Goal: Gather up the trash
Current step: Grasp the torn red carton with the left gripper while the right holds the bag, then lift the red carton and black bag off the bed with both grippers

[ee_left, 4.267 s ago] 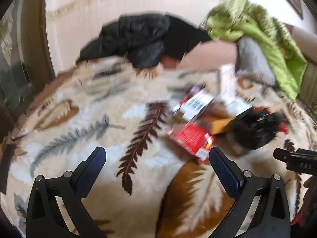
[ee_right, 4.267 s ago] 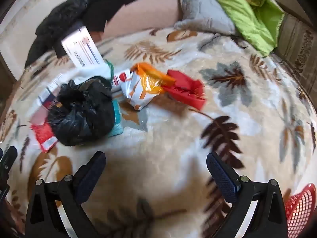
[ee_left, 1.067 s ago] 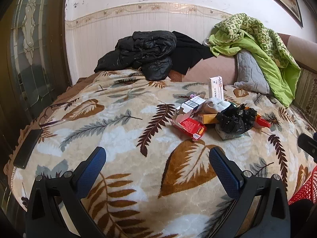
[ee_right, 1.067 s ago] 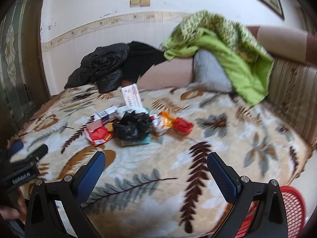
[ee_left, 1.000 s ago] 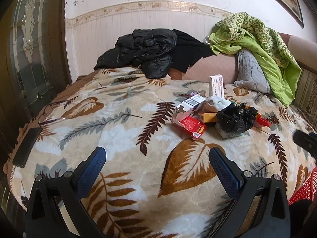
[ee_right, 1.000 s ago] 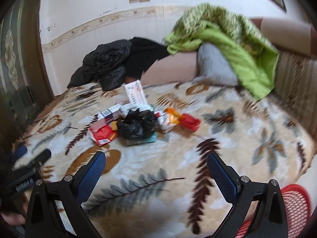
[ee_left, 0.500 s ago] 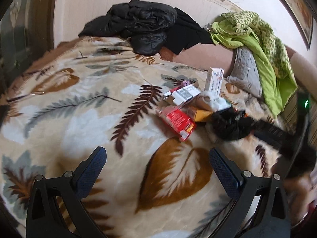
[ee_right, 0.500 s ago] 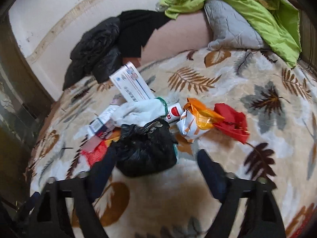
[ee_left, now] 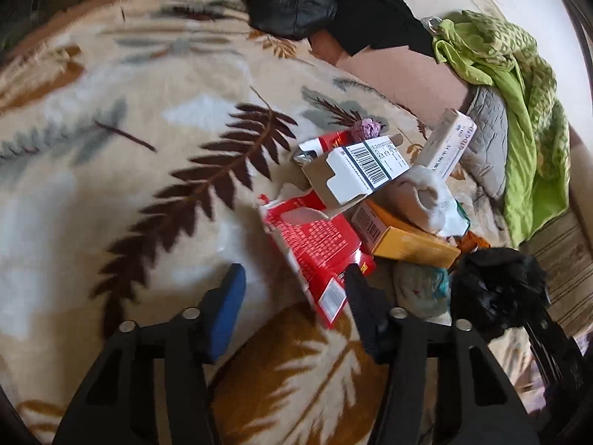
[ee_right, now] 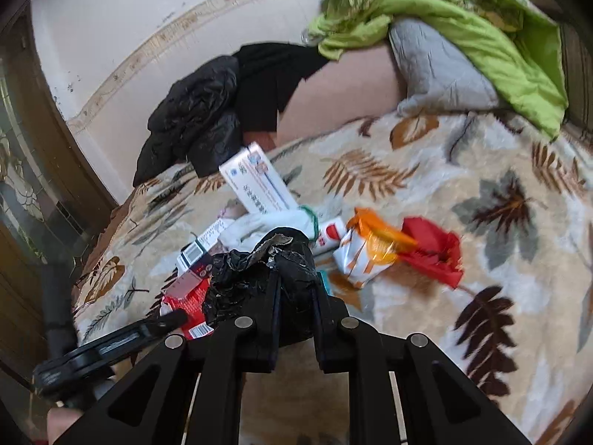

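While the right gripper [ee_right: 294,293] is clenched on the crumpled black plastic bag [ee_right: 259,278], its two fingers press into the bag's near side. The left gripper [ee_left: 294,293] is released, with jaws apart around the near corner of the red wrapper [ee_left: 318,248]. Both pieces lie in a trash pile on the leaf-patterned blanket [ee_left: 129,148], together with a white barcode box [ee_left: 365,170] and an orange box [ee_left: 404,237].

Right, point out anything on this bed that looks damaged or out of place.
A heap of trash sits on the leaf-patterned blanket. The red snack wrapper is torn open, and the white barcoded carton has its flaps gaping. The right gripper pinches the crumpled black plastic bag.
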Motion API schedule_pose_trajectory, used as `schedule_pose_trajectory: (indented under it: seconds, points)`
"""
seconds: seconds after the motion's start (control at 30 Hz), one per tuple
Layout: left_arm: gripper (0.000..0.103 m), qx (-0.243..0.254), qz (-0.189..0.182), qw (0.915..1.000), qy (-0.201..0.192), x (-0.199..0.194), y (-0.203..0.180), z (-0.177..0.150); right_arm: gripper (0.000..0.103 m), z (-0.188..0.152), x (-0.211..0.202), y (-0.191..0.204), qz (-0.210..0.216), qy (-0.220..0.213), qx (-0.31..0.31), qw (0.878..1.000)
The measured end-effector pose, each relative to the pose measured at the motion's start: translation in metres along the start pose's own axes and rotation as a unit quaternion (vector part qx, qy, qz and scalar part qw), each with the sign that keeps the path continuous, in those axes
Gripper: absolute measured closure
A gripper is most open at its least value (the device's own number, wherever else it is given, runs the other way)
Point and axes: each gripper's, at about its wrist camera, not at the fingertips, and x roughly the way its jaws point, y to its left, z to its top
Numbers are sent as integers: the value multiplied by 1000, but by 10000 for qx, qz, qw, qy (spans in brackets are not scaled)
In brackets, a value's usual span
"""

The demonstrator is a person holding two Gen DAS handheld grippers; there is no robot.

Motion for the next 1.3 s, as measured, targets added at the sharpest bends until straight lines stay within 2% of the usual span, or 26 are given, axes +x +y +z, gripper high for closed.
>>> schedule_pose_trajectory:
  seconds: [0.07, 0.1, 0.13, 0.23, 0.4, 0.5, 0.6, 0.67, 0.83, 0.9, 1.0, 1.3]
  points:
    - [56, 133, -30, 9999, -41, 7, -5, 2, 88, 1, -1, 0, 30, -38, 0, 10000]
    - [81, 209, -51, 9998, -53, 10, -8, 2, 88, 1, -1, 1, 37, -44, -12, 10000]
    - [91, 234, -25, 9997, -8, 12, -9, 0, 88, 0, -1, 3, 54, -45, -33, 10000]
    - [96, 208, -213, 9995, -94, 4, -7, -3, 88, -3, -5, 10, 37, -87, -187, 9998]
    - [100, 629, -73, 9969, -464, -30, -14, -19, 88, -10, -19, 19, 15, -242, -407, 9989]
    - [100, 1074, 188, 9903, -864, -58, -21, -29, 88, -16, -35, 26, -55, -421, -600, 9973]
    - [100, 1563, 601, 9766, -1352, -84, -32, -39, 88, -23, -53, 30, -105, -617, -736, 9953]
    - [100, 1973, 941, 9628, -1588, -97, -41, -50, 88, -30, -65, 31, -95, -702, -793, 9943]
    - [100, 2617, 1443, 9350, -1909, -112, -59, -71, 88, -48, -85, 28, -23, -680, -787, 9946]
    - [100, 2766, 1592, 9276, -1941, -113, -64, -73, 88, -50, -89, 24, -33, -673, -749, 9949]
    - [100, 2844, 1707, 9234, -1932, -113, -68, -77, 88, -49, -88, 15, -37, -630, -585, 9963]
    - [100, 2702, 1885, 9256, -1864, -109, -60, -70, 88, -51, -83, 20, 35, -531, -592, 9968]
